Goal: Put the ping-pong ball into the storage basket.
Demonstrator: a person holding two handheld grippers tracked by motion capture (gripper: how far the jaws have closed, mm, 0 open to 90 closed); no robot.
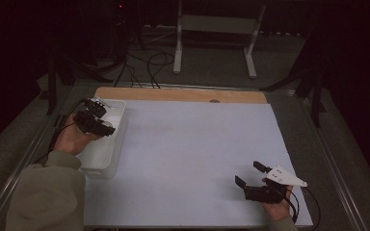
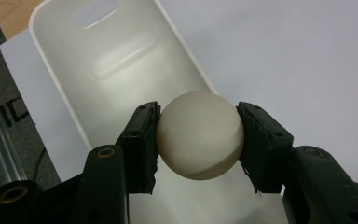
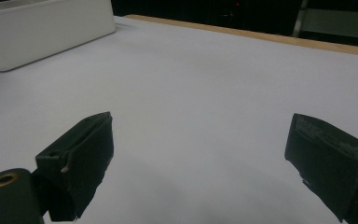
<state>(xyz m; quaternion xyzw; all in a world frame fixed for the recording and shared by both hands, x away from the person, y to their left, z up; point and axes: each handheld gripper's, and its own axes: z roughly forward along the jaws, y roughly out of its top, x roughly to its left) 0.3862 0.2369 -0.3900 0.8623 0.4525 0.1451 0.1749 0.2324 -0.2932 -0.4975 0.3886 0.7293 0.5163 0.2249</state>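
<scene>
Room: dark, with a grey floor, loose cables and a white frame stand (image 1: 216,33) beyond the far edge of the table
Surface: white sheet (image 1: 197,154) over a wooden table top (image 1: 178,94), wood showing as a strip along the far side
Bin: white plastic bin (image 1: 107,159) at the left edge of the sheet, long side running away from the person, handle slot in its far end wall seen in the left gripper view; inside bare apart from the gripper reaching into it
Ball: cream-coloured ball (image 2: 200,135), smooth and round, held above the bin floor near the right-hand wall as seen in the left gripper view; lifted or resting on the floor, cannot tell
Left gripper: left gripper (image 1: 96,118) over the far half of the bin, pointing down into it; jaws clamped on the ball, one pad pressed against each side, ball sitting at the jaw tips
Left hand: left hand (image 1: 70,137) wrapped around the gripper body, beige sleeve (image 1: 48,192) coming in from the lower left corner of the high view
Right gripper: right gripper (image 1: 249,174) low over the near right part of the sheet, well apart from the bin; jaws wide apart, bare sheet between them, pads worn at the edges
Right hand: right hand (image 1: 275,208) at the near edge of the sheet, cable looping off behind the gripper
</scene>
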